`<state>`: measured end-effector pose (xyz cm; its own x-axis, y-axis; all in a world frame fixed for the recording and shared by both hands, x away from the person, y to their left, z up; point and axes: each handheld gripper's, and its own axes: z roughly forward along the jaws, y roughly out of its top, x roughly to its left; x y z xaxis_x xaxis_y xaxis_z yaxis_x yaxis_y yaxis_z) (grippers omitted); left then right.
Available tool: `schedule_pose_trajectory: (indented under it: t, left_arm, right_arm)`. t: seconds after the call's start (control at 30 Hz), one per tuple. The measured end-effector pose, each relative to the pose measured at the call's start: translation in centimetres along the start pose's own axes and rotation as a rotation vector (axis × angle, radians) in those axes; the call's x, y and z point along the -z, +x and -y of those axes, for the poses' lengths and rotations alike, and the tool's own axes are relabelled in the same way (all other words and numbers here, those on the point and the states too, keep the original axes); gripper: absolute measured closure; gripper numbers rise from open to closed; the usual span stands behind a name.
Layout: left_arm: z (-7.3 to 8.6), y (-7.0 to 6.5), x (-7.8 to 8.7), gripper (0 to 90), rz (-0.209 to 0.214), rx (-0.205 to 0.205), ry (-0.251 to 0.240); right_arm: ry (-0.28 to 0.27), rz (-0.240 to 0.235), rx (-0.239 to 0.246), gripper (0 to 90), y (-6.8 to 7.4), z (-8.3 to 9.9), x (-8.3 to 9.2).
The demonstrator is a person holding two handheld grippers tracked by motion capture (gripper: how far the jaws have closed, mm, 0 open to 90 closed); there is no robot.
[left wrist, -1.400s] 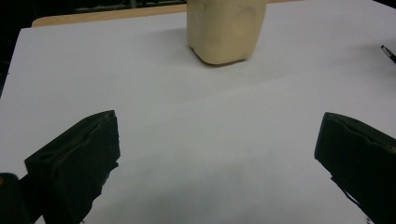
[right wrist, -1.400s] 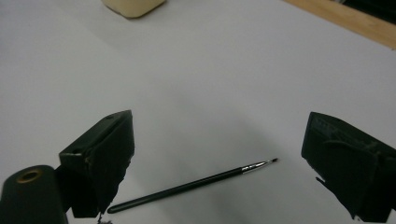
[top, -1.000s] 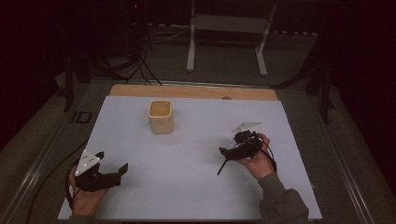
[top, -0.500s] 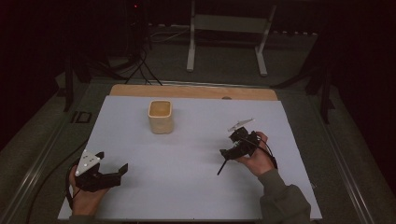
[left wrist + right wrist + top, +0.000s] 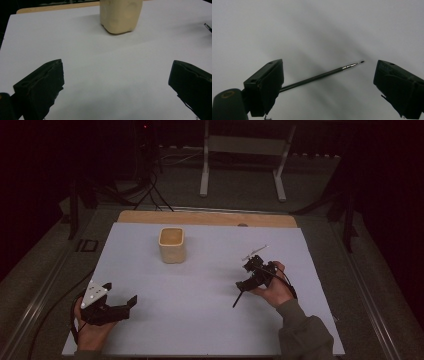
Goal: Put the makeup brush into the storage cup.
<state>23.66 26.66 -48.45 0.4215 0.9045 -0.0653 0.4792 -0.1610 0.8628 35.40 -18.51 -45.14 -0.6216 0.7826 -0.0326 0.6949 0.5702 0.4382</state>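
Cup (image 5: 172, 245), upright, interior unclear

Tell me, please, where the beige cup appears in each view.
High view: beige cup at upper centre-left, on the white sheet.
Left gripper view: cup at the top edge, ahead between the open jaws.
Right gripper view: white sheet and a thin black stick.
Shared landmark: the white sheet.
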Motion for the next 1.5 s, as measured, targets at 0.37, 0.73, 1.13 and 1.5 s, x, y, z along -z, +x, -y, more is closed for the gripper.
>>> schedule_pose_trajectory:
  t: [0.37,0.73,1.13,1.5]
  left_arm:
    - [0.0,0.0,0.0,1.0,0.0,0.0,-0.001]
    - [0.0,0.0,0.0,1.0,0.001,-0.001,0.0]
    - [0.0,0.0,0.0,1.0,0.001,-0.001,0.0]
    - [0.0,0.0,0.0,1.0,0.0,-0.001,0.0]
  right_arm:
    - [0.048,-0.004,0.003,9.2,0.4,-0.1,-0.9]
    - [0.111,-0.021,-0.009,9.2,0.5,0.2,-2.4]
    - [0.171,-0.021,-0.022,9.2,0.7,0.5,-4.1]
    - [0.217,-0.024,-0.042,9.2,0.7,0.4,-5.3]
